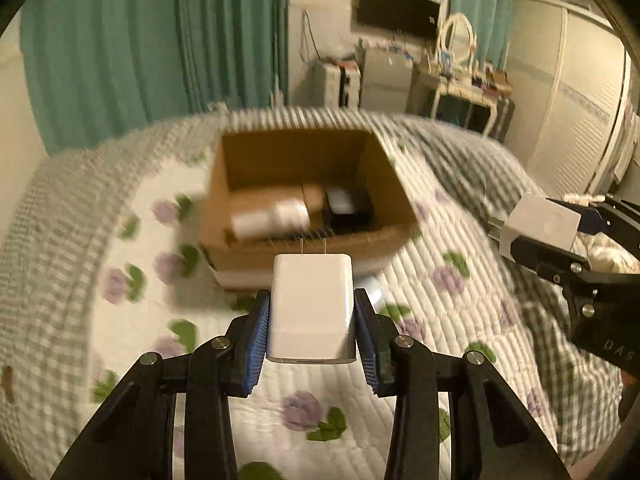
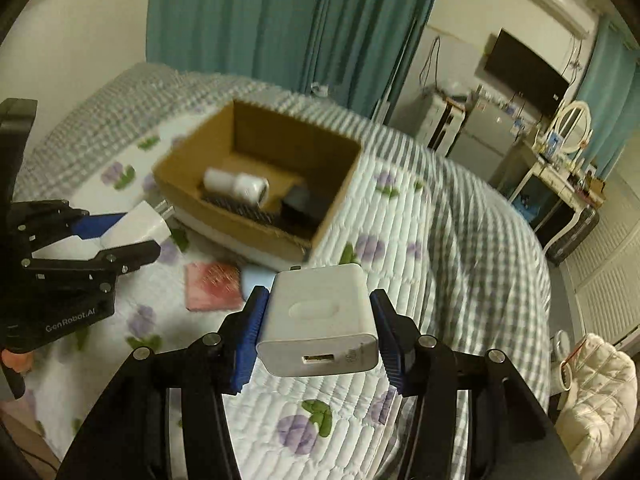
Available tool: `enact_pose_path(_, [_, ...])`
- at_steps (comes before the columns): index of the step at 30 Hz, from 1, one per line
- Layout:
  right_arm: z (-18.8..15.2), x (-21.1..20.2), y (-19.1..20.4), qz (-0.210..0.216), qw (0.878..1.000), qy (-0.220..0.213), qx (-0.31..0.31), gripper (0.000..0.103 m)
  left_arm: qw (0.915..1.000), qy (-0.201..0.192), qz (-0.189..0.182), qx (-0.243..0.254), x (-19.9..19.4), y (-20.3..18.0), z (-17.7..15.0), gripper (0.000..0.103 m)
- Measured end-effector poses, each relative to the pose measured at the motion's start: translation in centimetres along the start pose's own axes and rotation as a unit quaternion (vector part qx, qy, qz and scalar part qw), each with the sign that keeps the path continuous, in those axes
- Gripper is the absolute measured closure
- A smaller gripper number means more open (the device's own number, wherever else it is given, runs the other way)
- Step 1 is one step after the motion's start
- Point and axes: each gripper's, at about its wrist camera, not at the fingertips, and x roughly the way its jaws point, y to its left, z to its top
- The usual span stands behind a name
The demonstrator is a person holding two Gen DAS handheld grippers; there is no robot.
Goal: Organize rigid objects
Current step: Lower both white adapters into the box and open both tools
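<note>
My left gripper (image 1: 311, 304) is shut on a white plug charger (image 1: 312, 312), prongs pointing ahead, held above the bed just short of an open cardboard box (image 1: 384, 184). The box holds a white cylinder (image 1: 272, 218) and a black item (image 1: 348, 210). My right gripper (image 2: 318, 300) is shut on a white USB charger (image 2: 320, 320), also above the bed, near the box (image 2: 216, 136). The right gripper with its charger shows at the right of the left wrist view (image 1: 544, 224). The left gripper with its charger shows at the left of the right wrist view (image 2: 136, 226).
The box rests on a quilted floral bedspread (image 2: 400, 216). A pink square item (image 2: 214, 286) and a pale blue item (image 2: 256, 278) lie on the bed by the box's near corner. Teal curtains (image 1: 160, 40), a dresser and wardrobe stand beyond the bed.
</note>
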Motion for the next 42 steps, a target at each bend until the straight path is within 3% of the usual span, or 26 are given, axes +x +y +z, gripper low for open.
enact_pose_path(4, [2.6,-3.4,1.1,-0.003,0.999,-0.039,-0.001,0.052,0.9993,-0.036,-0.003,0.006,-2.6,1.5,1.8,0.063])
enact_pose_path(9, [6.8,-4.3,1.6,0.009,0.997,-0.080,0.017,0.052,0.9988,-0.048,0.003,0.000,-2.2,3.4,4.4,0.063])
enact_pose_path(13, [10.2,-1.9,1.6,0.004,0.994,-0.103,0.019,0.052,0.9991,-0.042,0.004,-0.004,0.7,4.7,6.3,0.063])
enact_pose_path(18, [13.2,4.8,0.9,0.003,0.996,-0.090,0.023,0.052,0.9995,-0.031,0.003,0.003,5.6,5.5,8.5,0.063])
enact_pose_path(24, [13.3,14.3,-0.8,0.025,0.997,-0.053,0.054,0.052,0.9999,-0.011,0.002,0.008,12.5,5.5,9.7,0.063])
enact_pose_path(28, [13.2,18.3,-2.0,0.043,0.996,-0.045,0.067,0.052,0.9997,-0.009,0.009,0.020,16.1,5.5,10.1,0.063])
enact_pose_path(32, [13.7,21.1,-2.7,0.049,0.997,-0.039,0.043,0.052,0.9999,-0.011,-0.001,-0.002,17.8,5.9,10.2,0.063])
enact_pose_path(35, [13.8,21.8,-3.0,0.056,0.997,-0.043,0.043,0.051,0.9998,-0.013,0.005,0.011,17.9,5.5,10.2,0.060])
enact_pose_path(39, [13.8,21.2,-3.5,0.057,0.995,-0.057,0.057,0.042,0.9994,-0.024,0.008,0.023,15.7,4.7,10.1,0.036])
enact_pose_path(42, [14.0,18.5,-4.3,0.052,0.994,-0.065,0.069,0.042,0.9992,-0.028,0.010,0.026,13.1,4.4,10.0,0.036])
